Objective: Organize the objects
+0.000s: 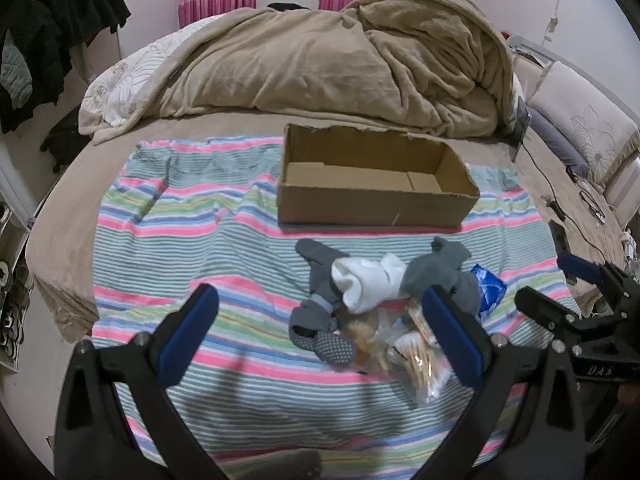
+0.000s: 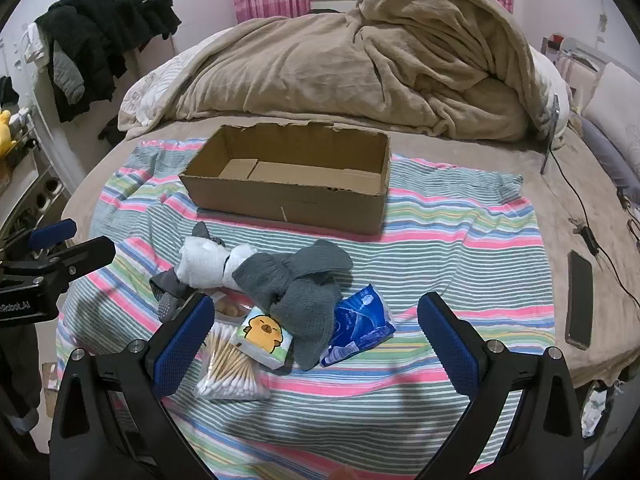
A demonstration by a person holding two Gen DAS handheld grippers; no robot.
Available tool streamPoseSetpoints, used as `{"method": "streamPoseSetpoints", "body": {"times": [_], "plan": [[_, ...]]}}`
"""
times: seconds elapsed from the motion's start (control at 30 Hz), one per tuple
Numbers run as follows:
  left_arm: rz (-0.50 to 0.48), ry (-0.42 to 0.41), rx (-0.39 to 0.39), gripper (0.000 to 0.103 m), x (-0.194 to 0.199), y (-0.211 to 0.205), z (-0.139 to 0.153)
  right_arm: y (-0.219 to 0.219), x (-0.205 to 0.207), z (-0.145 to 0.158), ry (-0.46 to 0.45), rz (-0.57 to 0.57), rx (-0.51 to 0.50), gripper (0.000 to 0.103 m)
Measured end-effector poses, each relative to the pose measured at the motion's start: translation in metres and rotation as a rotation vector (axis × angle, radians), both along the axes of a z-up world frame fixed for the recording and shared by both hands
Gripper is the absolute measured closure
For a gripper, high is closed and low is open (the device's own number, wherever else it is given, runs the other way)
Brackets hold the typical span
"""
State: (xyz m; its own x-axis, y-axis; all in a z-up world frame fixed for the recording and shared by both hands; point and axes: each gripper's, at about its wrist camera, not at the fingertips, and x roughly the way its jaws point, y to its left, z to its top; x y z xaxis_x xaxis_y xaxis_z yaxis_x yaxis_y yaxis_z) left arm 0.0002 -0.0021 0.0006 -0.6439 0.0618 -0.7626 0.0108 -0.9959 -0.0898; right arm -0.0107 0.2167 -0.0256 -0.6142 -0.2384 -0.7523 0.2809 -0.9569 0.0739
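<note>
An open, empty cardboard box (image 1: pixel 372 184) (image 2: pixel 296 184) stands on a striped cloth (image 1: pixel 192 216) (image 2: pixel 460 248) on the bed. In front of it lies a pile: grey socks (image 1: pixel 444 272) (image 2: pixel 296 276), white socks (image 1: pixel 368 280) (image 2: pixel 204 264), a blue packet (image 1: pixel 490 284) (image 2: pixel 356 324), a bag of cotton swabs (image 1: pixel 420 364) (image 2: pixel 232 368) and a tissue pack with a yellow chick (image 2: pixel 264 336). My left gripper (image 1: pixel 320 324) is open and empty above the pile's left side. My right gripper (image 2: pixel 316 332) is open and empty above the pile.
A heaped beige blanket (image 1: pixel 340 60) (image 2: pixel 360 60) lies behind the box. A phone (image 2: pixel 580 300) and cables (image 2: pixel 588 232) lie on the bed at the right. Dark clothes (image 2: pixel 104 28) hang at the left. Pillows (image 1: pixel 580 120) sit at the right edge.
</note>
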Motion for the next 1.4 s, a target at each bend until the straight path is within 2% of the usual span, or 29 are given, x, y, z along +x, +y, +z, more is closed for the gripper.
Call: {"method": "streamPoseSetpoints", "body": {"times": [1.0,1.27,1.4], "plan": [[-0.008,0.000,0.029,0.001,0.001,-0.002,-0.001,0.002,0.003,0.002,0.002,-0.007,-0.006,0.001],[-0.014,-0.028,0.036,0.001,-0.007,-0.001,-0.014,0.013,-0.006,-0.006,-0.022,-0.028,-0.012,0.001],[-0.015,-0.064,0.029,0.001,-0.015,-0.001,-0.030,0.017,-0.012,-0.013,-0.038,-0.033,-0.019,0.001]]}}
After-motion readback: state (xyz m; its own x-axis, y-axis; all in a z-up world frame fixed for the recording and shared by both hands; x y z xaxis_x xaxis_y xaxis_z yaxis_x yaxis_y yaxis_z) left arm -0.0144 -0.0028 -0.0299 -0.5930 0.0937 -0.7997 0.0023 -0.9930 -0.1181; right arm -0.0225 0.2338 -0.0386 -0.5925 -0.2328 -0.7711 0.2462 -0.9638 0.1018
